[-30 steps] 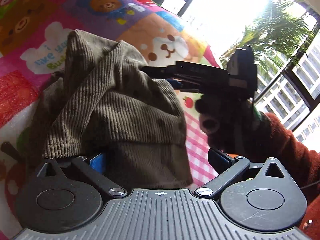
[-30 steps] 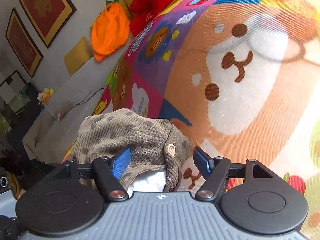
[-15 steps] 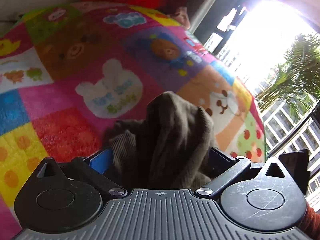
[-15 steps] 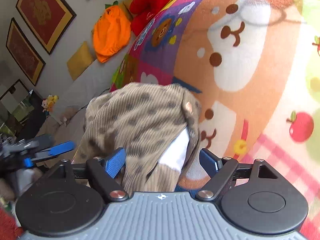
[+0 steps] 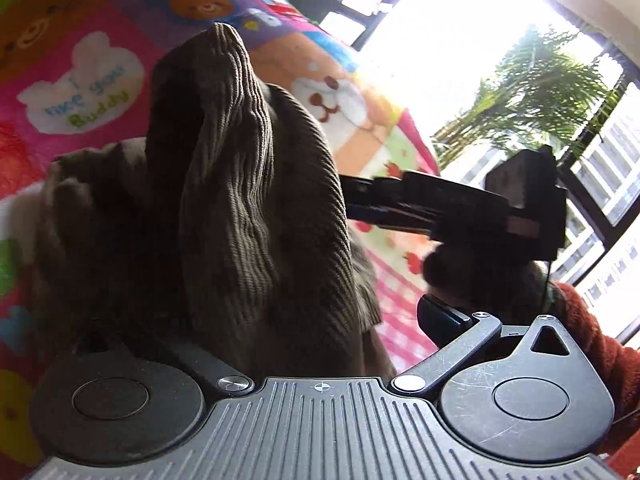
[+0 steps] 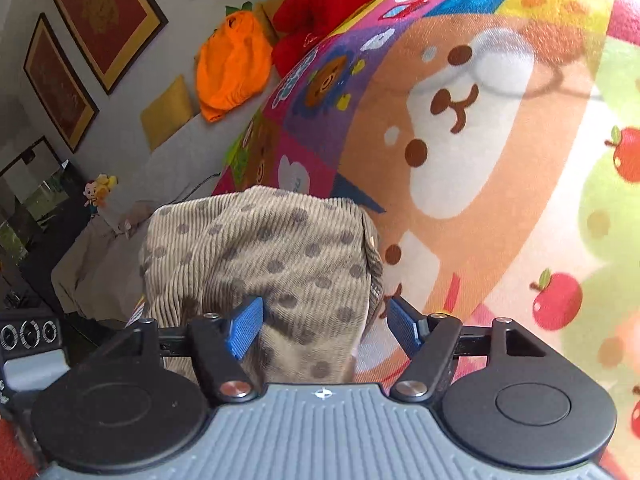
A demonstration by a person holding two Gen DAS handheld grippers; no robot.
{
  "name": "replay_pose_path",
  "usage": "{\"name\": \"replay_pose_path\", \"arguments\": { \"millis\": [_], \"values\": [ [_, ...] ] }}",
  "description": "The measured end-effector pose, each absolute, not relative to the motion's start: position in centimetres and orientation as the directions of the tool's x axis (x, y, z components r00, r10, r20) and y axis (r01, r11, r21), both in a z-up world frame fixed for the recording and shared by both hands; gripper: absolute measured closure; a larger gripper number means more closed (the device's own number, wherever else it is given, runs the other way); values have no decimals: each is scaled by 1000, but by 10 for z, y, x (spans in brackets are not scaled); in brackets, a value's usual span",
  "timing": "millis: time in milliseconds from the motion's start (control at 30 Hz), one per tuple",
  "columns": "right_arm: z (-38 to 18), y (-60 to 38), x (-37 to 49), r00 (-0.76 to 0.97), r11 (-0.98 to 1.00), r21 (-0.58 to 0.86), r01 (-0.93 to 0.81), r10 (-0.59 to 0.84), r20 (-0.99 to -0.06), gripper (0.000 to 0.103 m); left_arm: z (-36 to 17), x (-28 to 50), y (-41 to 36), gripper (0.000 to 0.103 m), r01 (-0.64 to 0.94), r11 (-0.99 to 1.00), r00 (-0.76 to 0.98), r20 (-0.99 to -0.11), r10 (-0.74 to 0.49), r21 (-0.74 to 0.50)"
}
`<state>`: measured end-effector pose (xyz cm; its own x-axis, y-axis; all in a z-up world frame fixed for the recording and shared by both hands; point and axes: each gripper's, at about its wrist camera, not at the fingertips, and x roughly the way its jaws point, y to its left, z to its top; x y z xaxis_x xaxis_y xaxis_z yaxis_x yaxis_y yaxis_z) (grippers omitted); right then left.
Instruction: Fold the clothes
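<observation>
The corduroy garment [image 6: 264,264] has bunched between the closing right tool [image 6: 324,326]; left tool's [image 5: 280,320] state unclear.

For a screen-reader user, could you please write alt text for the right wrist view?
A brown corduroy garment with dark spots lies bunched between the right gripper's blue fingers, which stand apart from it. It rests on a colourful cartoon-animal blanket; an orange pumpkin-shaped cushion and framed pictures show behind.

The right gripper [image 6: 326,326] jaws have just been closing around the corduroy garment [image 6: 264,256].
</observation>
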<state>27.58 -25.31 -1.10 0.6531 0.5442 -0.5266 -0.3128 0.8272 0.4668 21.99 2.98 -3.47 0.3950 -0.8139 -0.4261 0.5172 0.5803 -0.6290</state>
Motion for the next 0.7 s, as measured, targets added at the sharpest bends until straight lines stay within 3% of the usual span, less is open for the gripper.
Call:
{"name": "replay_pose_path", "arguments": {
  "millis": [167, 367, 567, 700],
  "values": [
    [7, -252, 285, 638, 850, 371, -373, 526, -563, 33, -21, 188, -11, 0, 599, 408, 271, -305, -913, -689],
    [27, -236, 260, 668, 878, 202, -434, 464, -581, 33, 6, 155, 18, 0, 674, 499, 356, -351, -866, -546],
    [62, -215, 165, 806, 857, -82, -509, 441, -395, 18, 12, 161, 101, 0, 431, 709, 631, -375, -679, -558],
    [34, -170, 128, 821, 789, -304, -534, 396, -412, 17, 20, 183, 116, 0, 310, 746, 718, -370, -590, -589]
  ]
}}
